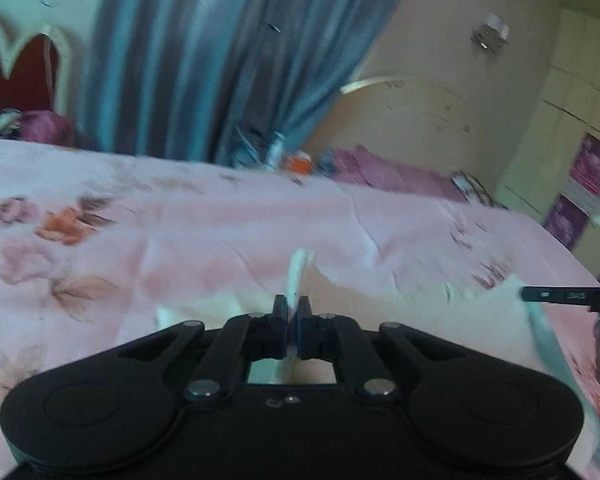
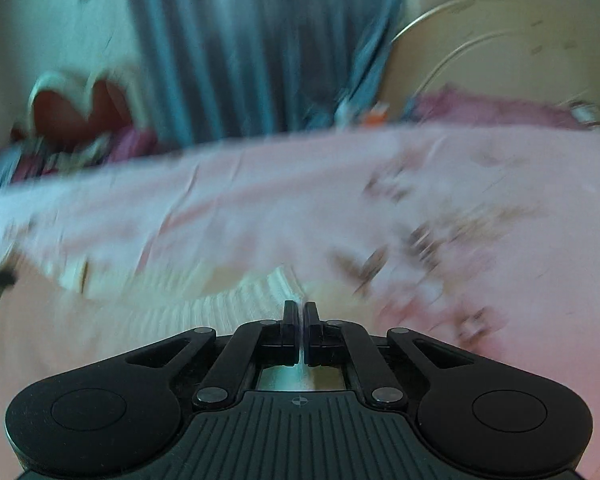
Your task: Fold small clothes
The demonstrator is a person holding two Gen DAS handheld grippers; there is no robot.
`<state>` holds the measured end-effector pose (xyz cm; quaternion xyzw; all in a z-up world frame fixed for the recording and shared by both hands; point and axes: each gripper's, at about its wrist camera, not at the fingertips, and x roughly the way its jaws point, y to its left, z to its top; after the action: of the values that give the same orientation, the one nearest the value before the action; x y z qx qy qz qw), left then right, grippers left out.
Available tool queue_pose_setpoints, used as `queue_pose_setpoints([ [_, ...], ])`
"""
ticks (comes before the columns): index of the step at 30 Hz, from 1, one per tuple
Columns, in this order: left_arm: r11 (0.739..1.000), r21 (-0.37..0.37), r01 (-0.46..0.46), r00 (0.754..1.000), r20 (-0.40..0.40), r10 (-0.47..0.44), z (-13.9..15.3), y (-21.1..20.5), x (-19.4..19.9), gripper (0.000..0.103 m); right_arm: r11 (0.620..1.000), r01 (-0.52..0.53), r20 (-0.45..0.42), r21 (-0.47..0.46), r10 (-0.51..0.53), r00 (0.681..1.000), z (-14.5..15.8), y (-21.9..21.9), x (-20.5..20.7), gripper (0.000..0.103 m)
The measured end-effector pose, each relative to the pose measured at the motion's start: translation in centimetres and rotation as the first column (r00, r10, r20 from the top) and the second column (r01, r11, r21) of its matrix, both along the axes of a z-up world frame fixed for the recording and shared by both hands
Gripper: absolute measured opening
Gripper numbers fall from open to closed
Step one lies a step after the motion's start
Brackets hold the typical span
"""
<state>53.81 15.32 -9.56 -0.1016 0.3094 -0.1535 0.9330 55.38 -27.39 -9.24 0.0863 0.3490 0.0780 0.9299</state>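
The garment (image 1: 300,268) lay on the bed (image 1: 180,220). Behind the bed hung the curtain (image 1: 220,52); right of the curtain stood the headboard (image 1: 420,120), with the wardrobe (image 1: 572,120) farther right.

A bed covered by a pink floral bedsheet (image 1: 204,216) carried a pale garment (image 2: 236,300), with purple folded cloth (image 1: 384,172) lying at its far edge.

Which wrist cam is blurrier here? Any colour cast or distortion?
Right wrist view: heavy motion smear across the bedspread and curtain; only the right gripper is sharp. Left wrist view: milder blur, floral print on the bedspread legible. Both: cool blue-green cast, fisheye bending, dark corners.
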Motion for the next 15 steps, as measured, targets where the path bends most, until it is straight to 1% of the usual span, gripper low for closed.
queue_pose_setpoints([
  [1, 1.0, -0.014, -0.013, 1.0, -0.004, 0.012, -0.1, 0.2, 0.1, 0.004, 1.0, 0.017, 0.007, 0.002, -0.017, 1.0, -0.1, -0.3, 0.1, 0.001],
  [2, 1.0, -0.021, -0.017, 0.999, -0.027, 0.016, -0.5, 0.3, 0.6, 0.004, 1.0, 0.02, -0.001, 0.008, -0.02, 1.0, -0.5, -0.4, 0.4, 0.001],
  [5, 1.0, 0.021, -0.002, 0.995, -0.102, 0.005, -1.5, -0.6, 1.8, 0.003, 1.0, 0.009, -0.041, 0.0, -0.009, 0.999, -1.6, 0.0, 1.0, 0.001],
  [7, 0.999, 0.054, 0.002, 0.989, -0.147, 0.006, -2.1, -1.0, 2.3, 0.004, 1.0, 0.024, -0.07, 0.015, -0.023, 0.997, -2.2, -0.3, 1.5, 0.001],
  [8, 0.998, 0.057, -0.002, 0.987, -0.163, 0.011, -2.3, -1.1, 2.4, 0.004, 0.999, 0.028, -0.084, 0.022, -0.026, 0.996, -2.6, -0.4, 1.6, 0.001],
  [13, 0.999, 0.043, -0.019, 0.981, -0.191, 0.027, -2.7, -0.6, 2.8, 0.004, 0.999, 0.022, -0.108, 0.023, -0.02, 0.994, -2.8, -0.6, 1.4, 0.001],
  [14, 0.999, 0.036, -0.025, 0.98, -0.199, 0.032, -2.8, -0.5, 2.9, 0.005, 1.0, 0.021, -0.109, 0.023, -0.018, 0.994, -2.9, -0.6, 1.4, 0.001],
  [15, 0.999, 0.038, -0.035, 0.977, -0.208, 0.042, -2.7, -0.4, 3.1, 0.008, 1.0, 0.017, -0.114, 0.021, -0.015, 0.993, -2.9, -0.5, 1.5, 0.001],
])
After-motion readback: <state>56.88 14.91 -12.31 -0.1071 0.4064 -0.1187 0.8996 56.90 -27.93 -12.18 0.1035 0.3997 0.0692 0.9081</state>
